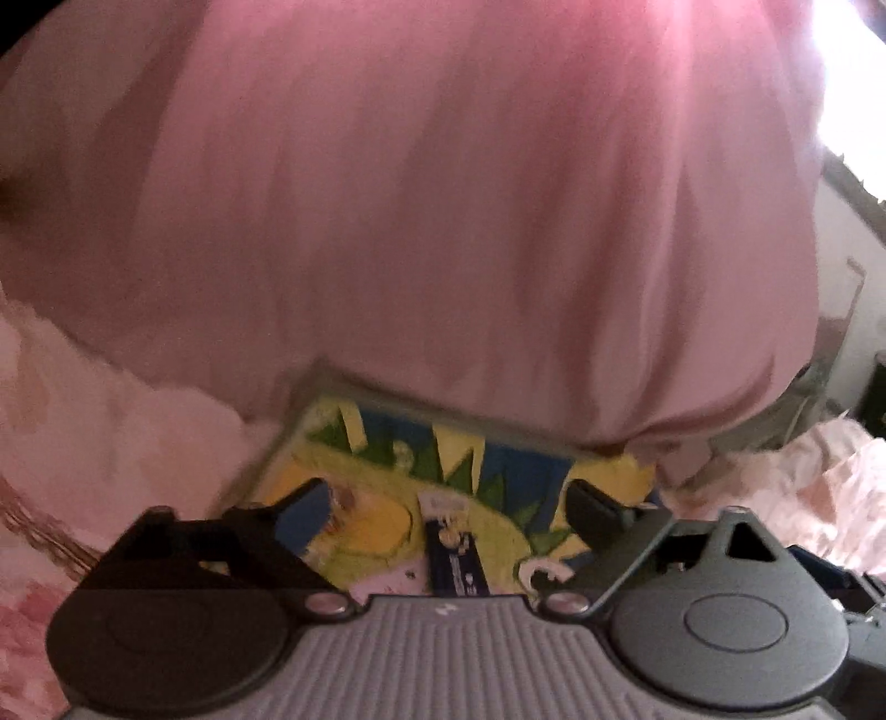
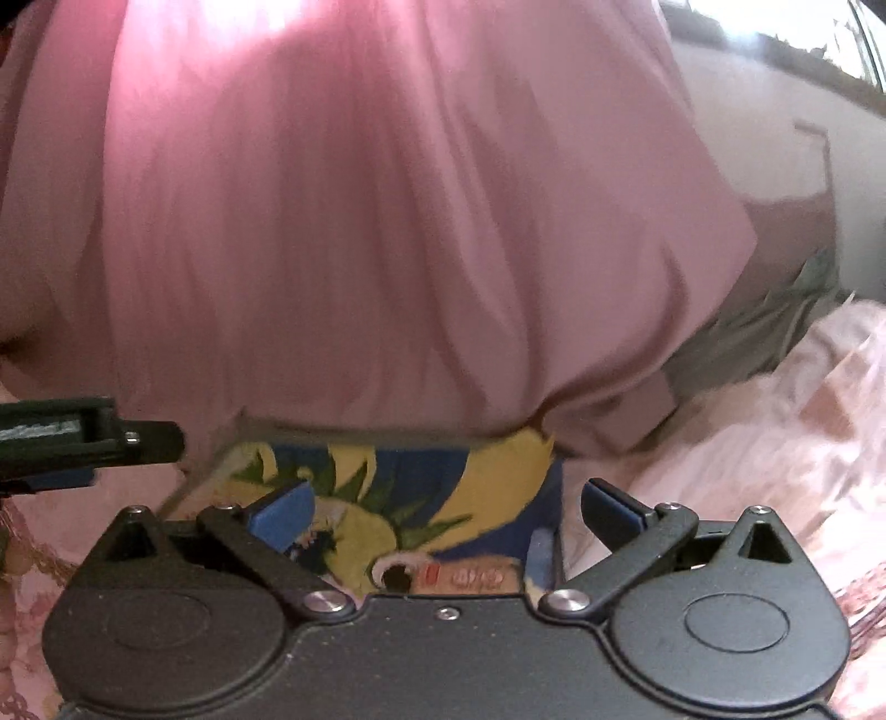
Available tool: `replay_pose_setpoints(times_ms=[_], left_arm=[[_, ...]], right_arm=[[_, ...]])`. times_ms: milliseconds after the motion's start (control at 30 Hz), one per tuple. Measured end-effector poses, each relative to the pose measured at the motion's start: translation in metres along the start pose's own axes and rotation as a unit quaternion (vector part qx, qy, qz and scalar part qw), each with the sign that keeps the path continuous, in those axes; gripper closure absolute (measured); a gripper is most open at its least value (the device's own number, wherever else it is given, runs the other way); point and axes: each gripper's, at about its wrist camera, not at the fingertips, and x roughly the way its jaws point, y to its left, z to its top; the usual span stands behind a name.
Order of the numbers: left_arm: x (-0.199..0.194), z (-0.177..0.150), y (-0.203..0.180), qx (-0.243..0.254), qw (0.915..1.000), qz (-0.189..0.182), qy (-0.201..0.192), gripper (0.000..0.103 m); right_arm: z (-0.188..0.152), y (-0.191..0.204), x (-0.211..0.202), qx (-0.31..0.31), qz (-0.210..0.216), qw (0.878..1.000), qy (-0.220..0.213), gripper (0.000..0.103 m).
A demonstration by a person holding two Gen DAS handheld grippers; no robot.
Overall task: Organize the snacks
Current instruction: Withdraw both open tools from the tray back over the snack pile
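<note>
A grey box (image 1: 326, 379) lies on pale pink cloth, its far end tucked under a hanging pink fabric. Inside are snack packets printed in yellow, green and blue (image 1: 382, 520), with a small dark blue packet (image 1: 458, 562) on top. My left gripper (image 1: 451, 501) hovers over the box, open, with nothing between its blue pads. The right wrist view shows the same box (image 2: 221, 454) and packets (image 2: 437, 487) beneath my right gripper (image 2: 448, 512), which is also open and holds nothing. A black finger (image 2: 149, 437) of the left gripper reaches in from the left edge there.
Blurred pink fabric (image 1: 443, 194) fills the upper part of both views and hides what lies behind the box. Pink floral cloth (image 1: 83, 421) covers the surface on both sides. A grey-green object (image 2: 775, 327) sits at the right, below a bright window (image 2: 775, 33).
</note>
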Motion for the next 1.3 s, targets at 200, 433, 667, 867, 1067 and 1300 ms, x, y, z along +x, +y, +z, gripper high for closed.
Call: replay_pose_setpoints(times_ms=[200, 433, 667, 867, 1067, 1300], left_arm=[[-0.059, 0.003, -0.003, 0.019, 0.9982, 0.010, -0.055, 0.001], [-0.123, -0.013, -0.003, 0.017, 0.9958, 0.021, -0.088, 0.000], [-0.184, -0.041, 0.006, 0.011, 0.9936, 0.035, -0.107, 0.000], [-0.222, -0.070, 0.022, 0.023, 0.9933, 0.049, -0.103, 0.000], [-0.252, -0.095, 0.033, 0.021, 0.9938, 0.064, -0.088, 0.000], [-0.277, -0.123, 0.033, 0.040, 0.9931, 0.076, -0.079, 0.000]], right_arm=[[0.017, 0.002, -0.054, -0.013, 0.006, 0.999, -0.043, 0.001], [0.020, 0.005, -0.121, -0.008, 0.020, 0.997, -0.075, 0.001], [0.015, 0.016, -0.178, -0.015, 0.017, 0.995, -0.095, 0.001], [-0.010, 0.024, -0.217, -0.027, 0.010, 0.996, -0.085, 0.001], [-0.032, 0.028, -0.243, -0.027, -0.003, 0.997, -0.071, 0.001], [-0.057, 0.030, -0.273, -0.009, -0.012, 0.999, -0.049, 0.001]])
